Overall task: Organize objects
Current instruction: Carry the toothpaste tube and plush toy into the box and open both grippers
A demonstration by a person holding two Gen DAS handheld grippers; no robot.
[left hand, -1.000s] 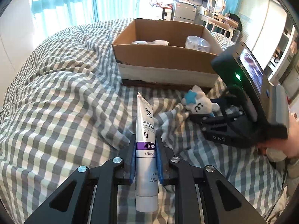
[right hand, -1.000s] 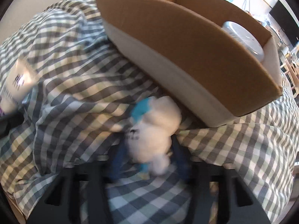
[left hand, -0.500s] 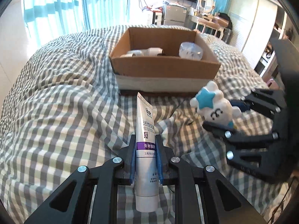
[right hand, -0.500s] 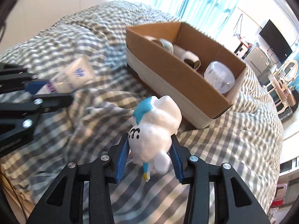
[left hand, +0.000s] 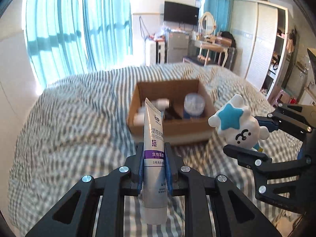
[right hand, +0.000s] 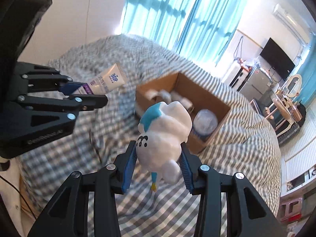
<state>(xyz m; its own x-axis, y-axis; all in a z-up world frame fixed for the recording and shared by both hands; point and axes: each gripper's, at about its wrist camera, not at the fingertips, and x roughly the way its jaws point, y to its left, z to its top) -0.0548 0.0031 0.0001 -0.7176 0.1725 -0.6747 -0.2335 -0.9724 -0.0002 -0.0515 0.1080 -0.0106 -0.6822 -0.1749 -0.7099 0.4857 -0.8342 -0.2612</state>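
Observation:
My left gripper is shut on a white and purple tube, held upright above the checked bedspread. In the right wrist view the same tube pokes out of the left gripper at the left. My right gripper is shut on a white plush toy with a blue star; that toy and the right gripper show at the right of the left wrist view. Beyond both sits an open cardboard box holding a clear round container and small white items.
The bed with its grey checked cover fills the lower part of both views. Blue curtains, a television, a small fridge and a dressing table stand behind. A wardrobe is at the far right.
Both grippers have risen off the bed with the tube and the plush toy held, so the box now looks smaller, lower and further away. More of the room is visible.

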